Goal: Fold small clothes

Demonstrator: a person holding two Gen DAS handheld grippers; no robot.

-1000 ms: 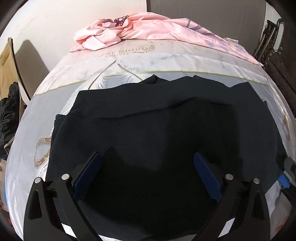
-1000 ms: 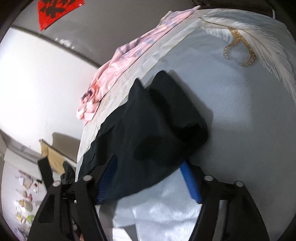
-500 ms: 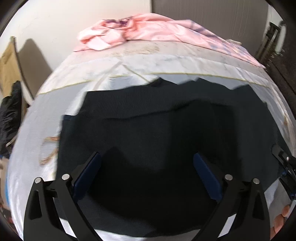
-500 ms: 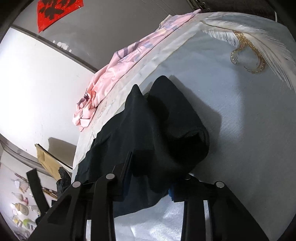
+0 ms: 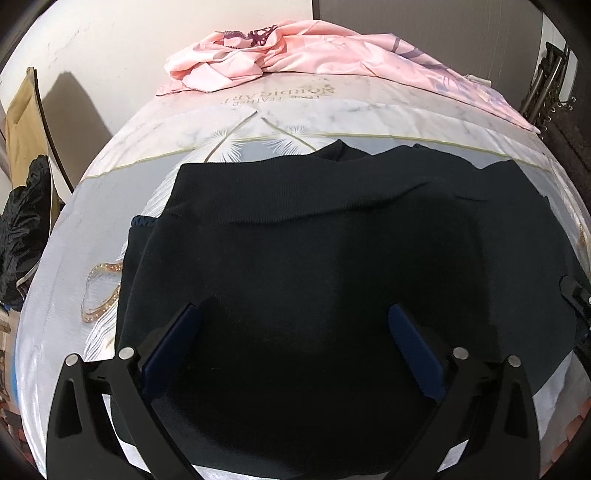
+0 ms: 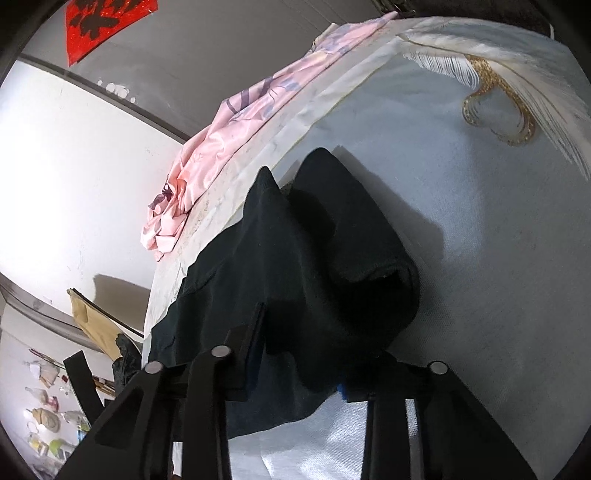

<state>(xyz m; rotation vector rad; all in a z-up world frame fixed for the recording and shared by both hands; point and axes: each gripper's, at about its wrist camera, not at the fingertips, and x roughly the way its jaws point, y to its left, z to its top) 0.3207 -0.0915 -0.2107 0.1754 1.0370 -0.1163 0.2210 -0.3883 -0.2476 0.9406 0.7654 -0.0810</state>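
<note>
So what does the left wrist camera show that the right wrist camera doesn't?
Only the left wrist view shows the whole dark garment spread flat with its ribbed band, and the left gripper open above it. Only the right wrist view shows the right gripper shut on the garment's bunched edge, plus a red paper decoration on the wall. Both show the pink cloth and the feather-print bedsheet.

Matt dark knit garment (image 5: 314,266) between the jaws, ribbed band beyond. The bed sheet (image 5: 66,295) under it shines satiny. Pink cloth (image 5: 295,51) far ahead looks glossy.
</note>
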